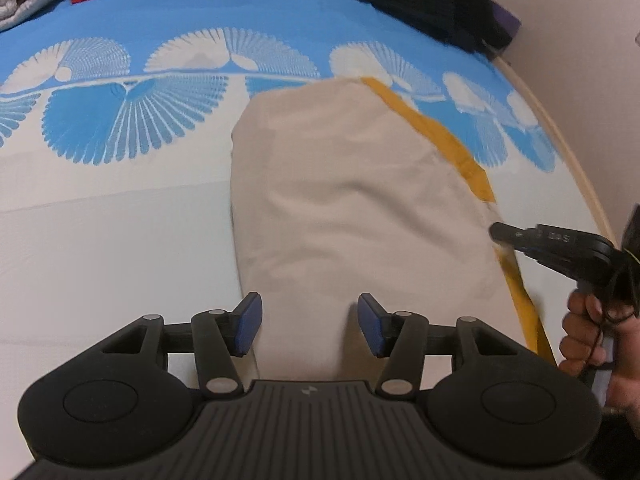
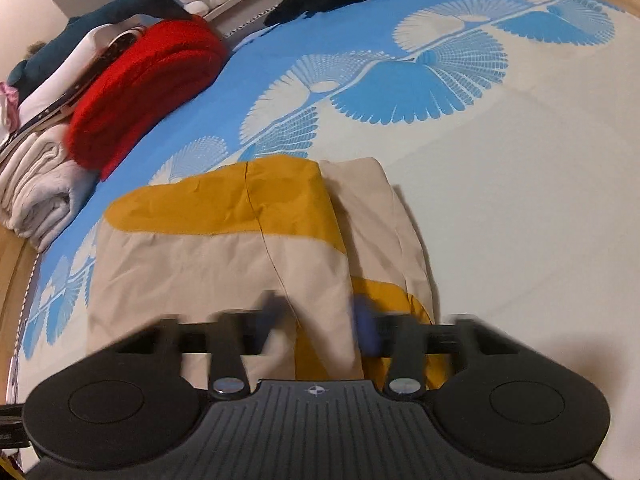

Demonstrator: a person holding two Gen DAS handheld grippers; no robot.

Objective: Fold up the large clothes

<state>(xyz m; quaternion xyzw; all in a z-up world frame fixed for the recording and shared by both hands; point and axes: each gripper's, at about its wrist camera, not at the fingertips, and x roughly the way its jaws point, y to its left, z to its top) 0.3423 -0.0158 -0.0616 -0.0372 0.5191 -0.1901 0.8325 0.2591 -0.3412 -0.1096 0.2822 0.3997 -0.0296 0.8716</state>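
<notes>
both claws work over a folded beige garment with mustard-yellow trim, lying on a bed under a blue-and-white fan-print sheet. left claw stands partly open, blue pads either side of the garment's near end, gripping nothing. right claw, held in a hand, looks pinched on the garment's yellow edge; its own view is motion-blurred. red folded blanket and pale towels sit at the bed's far side.

Left hand-held gripper: jaws apart, angled downward. Right hand-held gripper: tips together in the left wrist view, motion-blurred in its own. A hand grips its handle.
</notes>
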